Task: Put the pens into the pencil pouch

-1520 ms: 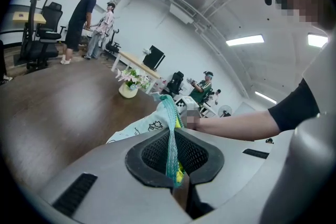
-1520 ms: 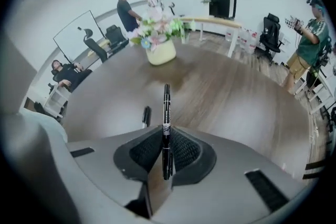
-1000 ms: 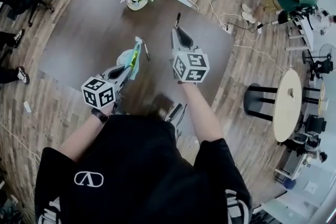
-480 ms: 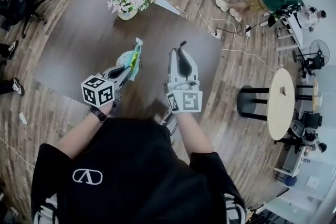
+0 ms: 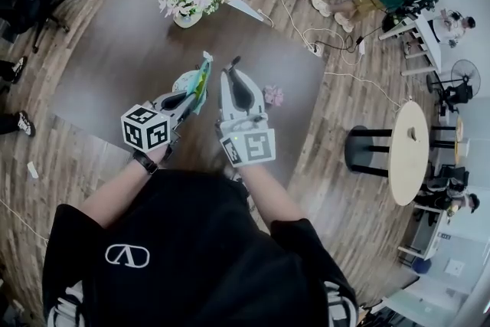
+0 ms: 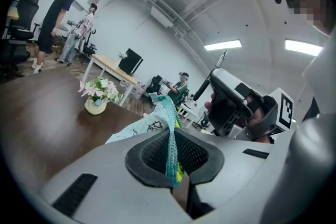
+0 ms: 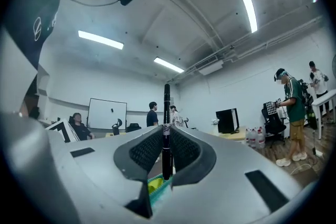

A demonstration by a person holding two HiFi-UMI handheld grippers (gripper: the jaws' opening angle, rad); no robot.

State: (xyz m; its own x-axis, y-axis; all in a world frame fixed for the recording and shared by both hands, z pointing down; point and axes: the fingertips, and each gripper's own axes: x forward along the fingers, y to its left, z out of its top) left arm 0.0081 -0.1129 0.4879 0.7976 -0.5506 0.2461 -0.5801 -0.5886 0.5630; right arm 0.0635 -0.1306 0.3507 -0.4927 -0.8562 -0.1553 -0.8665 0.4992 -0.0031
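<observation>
A dark worktop fills the middle of the head view, and both arms reach out over its near edge. The left forearm angles forward from the black shirt, with a dark band at the wrist. The left gripper lies about level and points forward and toward the right gripper. The bare right forearm runs straight ahead. The right gripper points away from the body, tipped a little upward so that its own view takes in walls and ceiling. The two grippers sit side by side with their tips close together above the worktop.

The pouch hangs from the left gripper, raised off the worktop. In the left gripper view its fingers are pressed together on the pouch's teal mesh edge, and its white printed side spreads beyond them. A pot of flowers stands at the far side, well apart.

The right fingers are nearly closed on a thin black pen. It stands upright across them, its top rising above the tips. The pouch's teal and yellow edge shows just below the pen's lower end.
</observation>
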